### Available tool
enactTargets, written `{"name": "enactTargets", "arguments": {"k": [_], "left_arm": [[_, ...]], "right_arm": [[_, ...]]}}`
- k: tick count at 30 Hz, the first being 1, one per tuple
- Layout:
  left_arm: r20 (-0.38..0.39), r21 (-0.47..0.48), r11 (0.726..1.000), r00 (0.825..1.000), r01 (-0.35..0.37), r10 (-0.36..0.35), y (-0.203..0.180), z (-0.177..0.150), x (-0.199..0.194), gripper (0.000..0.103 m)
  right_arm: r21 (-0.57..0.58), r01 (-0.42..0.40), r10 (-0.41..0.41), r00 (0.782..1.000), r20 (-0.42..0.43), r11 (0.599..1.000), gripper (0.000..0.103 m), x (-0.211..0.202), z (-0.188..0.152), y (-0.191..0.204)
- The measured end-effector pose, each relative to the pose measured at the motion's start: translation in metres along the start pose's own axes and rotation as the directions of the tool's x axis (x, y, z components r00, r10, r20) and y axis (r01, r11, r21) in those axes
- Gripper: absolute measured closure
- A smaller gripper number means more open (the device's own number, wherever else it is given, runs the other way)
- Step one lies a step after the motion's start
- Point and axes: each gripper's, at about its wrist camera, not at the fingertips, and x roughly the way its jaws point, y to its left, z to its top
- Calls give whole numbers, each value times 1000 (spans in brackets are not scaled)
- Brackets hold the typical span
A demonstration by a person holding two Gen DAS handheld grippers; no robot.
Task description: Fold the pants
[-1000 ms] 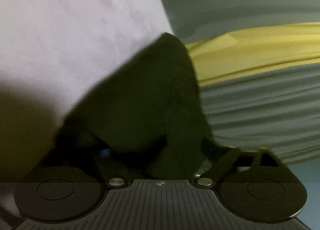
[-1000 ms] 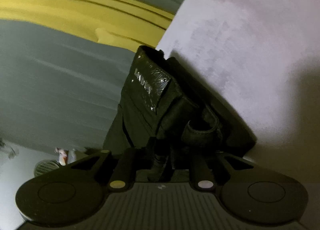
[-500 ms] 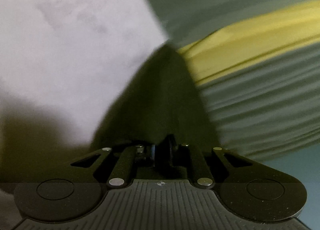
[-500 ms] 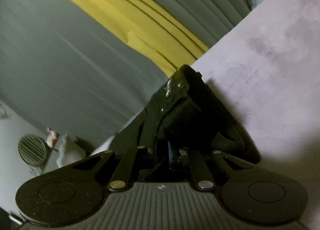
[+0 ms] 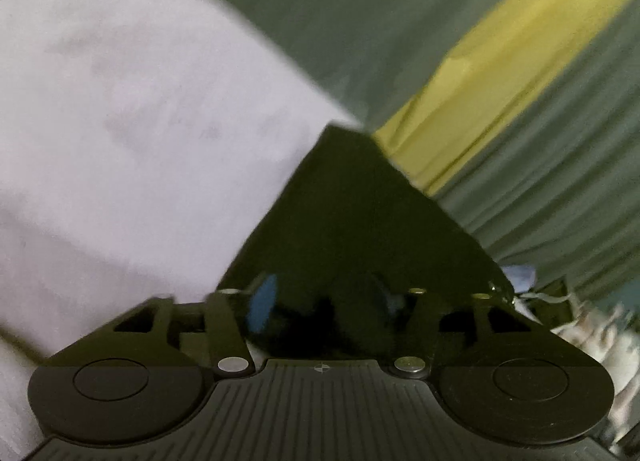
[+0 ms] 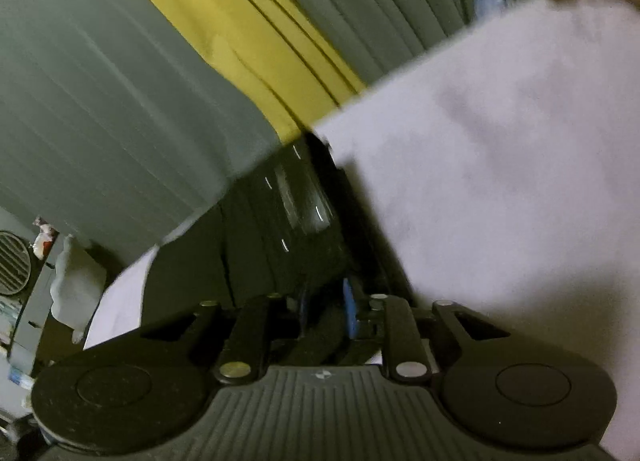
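Black pants [image 5: 352, 217] clamped in left tongs [image 5: 324, 301] and right tongs [image 6: 324, 301], lifted taut over pale lilac bed sheet [image 5: 140, 133]; best carried level, grips matched, then laid down before release to avoid skewed fold.

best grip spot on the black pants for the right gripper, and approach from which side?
The bunched edge next to the glossy patch of the black pants, where the right gripper is clamped now. Come from the near side, fingers straddling the fold; layers stack thick there, flat cloth beyond lies on the white surface.
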Motion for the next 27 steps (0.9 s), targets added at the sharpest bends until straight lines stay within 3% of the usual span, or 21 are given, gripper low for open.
{"name": "enactTargets", "arguments": {"k": [3, 5, 6, 8, 9, 11, 13, 14, 17, 20, 22, 25, 27], "left_arm": [[67, 178, 978, 993, -105, 95, -19, 1, 10, 24], [23, 220, 960, 985, -171, 171, -14, -3, 29, 24], [-24, 218, 959, 981, -183, 193, -7, -6, 37, 24], [-99, 158, 968, 972, -197, 214, 11, -13, 49, 11], [-101, 116, 974, 973, -194, 206, 20, -11, 48, 3], [-107, 83, 981, 977, -177, 185, 26, -6, 47, 3], [-98, 109, 977, 976, -184, 195, 22, -9, 45, 3], [-90, 124, 973, 974, -195, 207, 21, -12, 40, 3], [-104, 136, 969, 969, -207, 222, 16, -14, 30, 3], [-130, 154, 966, 964, -209, 230, 13, -20, 20, 3], [-141, 199, 955, 958, -219, 249, 4, -26, 21, 4], [-187, 290, 929, 938, -231, 292, -9, -38, 19, 4], [-168, 346, 912, 941, -221, 293, -18, -46, 8, 4]], "right_arm": [[-94, 34, -34, 999, 3, 995, 83, 18, -5, 12], [-163, 117, -126, 991, -47, 980, 88, 40, -13, 10], [-210, 131, -144, 988, -47, 969, 88, 47, -17, 9], [-267, 137, -148, 989, -21, 954, 88, 52, -20, 9], [-283, 147, -159, 987, -17, 948, 88, 51, -20, 11], [-326, 209, -220, 976, 4, 922, 87, 53, -18, 14], [-379, 294, -311, 950, 17, 878, 53, 62, -15, 9], [-369, 300, -316, 949, 18, 880, 48, 58, -14, 3], [-352, 275, -295, 955, -5, 895, 45, 36, -10, -6], [-374, 299, -331, 943, -21, 878, 30, 14, -26, -6], [-400, 245, -299, 951, -76, 883, 15, 2, -46, 0], [-470, 169, -242, 965, -99, 866, 8, -11, -76, 15], [-517, 143, -225, 969, -100, 844, 7, -14, -89, 28]]}}
